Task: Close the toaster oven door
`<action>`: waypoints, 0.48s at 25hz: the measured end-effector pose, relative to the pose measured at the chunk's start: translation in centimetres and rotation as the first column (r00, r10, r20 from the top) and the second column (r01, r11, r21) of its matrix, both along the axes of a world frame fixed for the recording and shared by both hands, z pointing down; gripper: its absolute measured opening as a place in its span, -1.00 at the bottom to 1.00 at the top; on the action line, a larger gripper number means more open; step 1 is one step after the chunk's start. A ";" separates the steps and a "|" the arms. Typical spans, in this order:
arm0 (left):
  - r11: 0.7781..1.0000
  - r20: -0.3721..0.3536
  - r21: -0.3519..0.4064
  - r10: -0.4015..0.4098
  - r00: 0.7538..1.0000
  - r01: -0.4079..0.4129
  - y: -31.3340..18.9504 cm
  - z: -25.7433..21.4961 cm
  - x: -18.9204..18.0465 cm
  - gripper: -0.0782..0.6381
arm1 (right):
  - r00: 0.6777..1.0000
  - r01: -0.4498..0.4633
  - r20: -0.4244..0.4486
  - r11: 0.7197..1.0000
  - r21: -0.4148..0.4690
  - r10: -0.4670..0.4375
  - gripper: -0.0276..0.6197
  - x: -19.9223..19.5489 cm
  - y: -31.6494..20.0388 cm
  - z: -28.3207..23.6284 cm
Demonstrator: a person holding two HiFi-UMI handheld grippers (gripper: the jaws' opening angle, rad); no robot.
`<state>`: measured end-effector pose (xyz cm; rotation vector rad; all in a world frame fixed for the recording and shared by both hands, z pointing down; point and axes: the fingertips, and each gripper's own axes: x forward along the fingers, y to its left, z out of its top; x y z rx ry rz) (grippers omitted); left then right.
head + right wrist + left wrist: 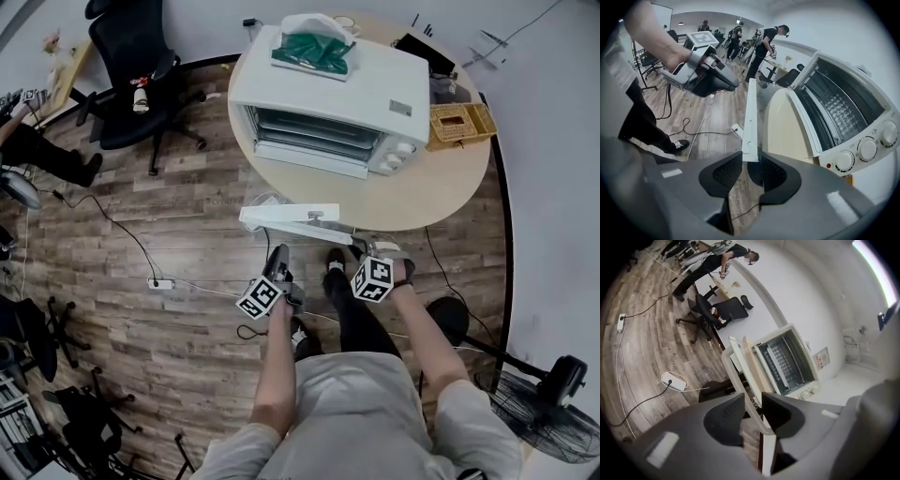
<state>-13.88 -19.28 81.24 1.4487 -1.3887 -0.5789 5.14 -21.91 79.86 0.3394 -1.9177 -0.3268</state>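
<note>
Oven door open | edge betw L gripper, R gripper jaws | both apart, ungripped

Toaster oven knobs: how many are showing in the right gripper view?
3, in a row on the toaster oven's front panel: nearest knob, middle knob, farthest knob. None seems hidden.

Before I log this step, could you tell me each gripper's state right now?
Left gripper: open, with the door handle between its jaws.
Right gripper: open, with the oven door edge between its jaws.
</note>
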 end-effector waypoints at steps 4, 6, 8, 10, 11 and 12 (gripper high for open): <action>1.000 -0.025 -0.011 -0.004 1.000 0.004 0.1 0.5 0.7 -0.34 | 0.997 0.057 -0.054 0.998 0.038 -0.055 -0.54 -0.1 0.1 1.0; 1.000 -0.028 -0.012 -0.004 1.000 0.004 0.1 0.6 0.8 -0.33 | 0.993 0.095 -0.081 0.993 0.073 -0.089 -0.54 -0.5 0.0 1.3; 1.000 -0.033 -0.012 -0.003 0.999 0.003 0.1 0.6 1.1 -0.34 | 0.986 0.132 -0.112 0.986 0.103 -0.120 -0.52 -0.4 0.1 1.8; 1.000 -0.048 -0.012 -0.003 0.999 0.002 0.1 0.6 1.7 -0.33 | 0.981 0.155 -0.140 0.978 0.142 -0.135 -0.51 0.0 -0.2 2.0; 1.000 -0.054 -0.011 -0.003 0.999 0.003 0.1 0.5 1.8 -0.33 | 0.980 0.160 -0.148 0.974 0.162 -0.136 -0.51 0.1 -0.4 1.9; 1.000 -0.058 -0.009 -0.004 0.998 0.004 0.1 0.4 1.7 -0.33 | 0.979 0.161 -0.152 0.972 0.174 -0.135 -0.51 -0.1 -0.6 2.0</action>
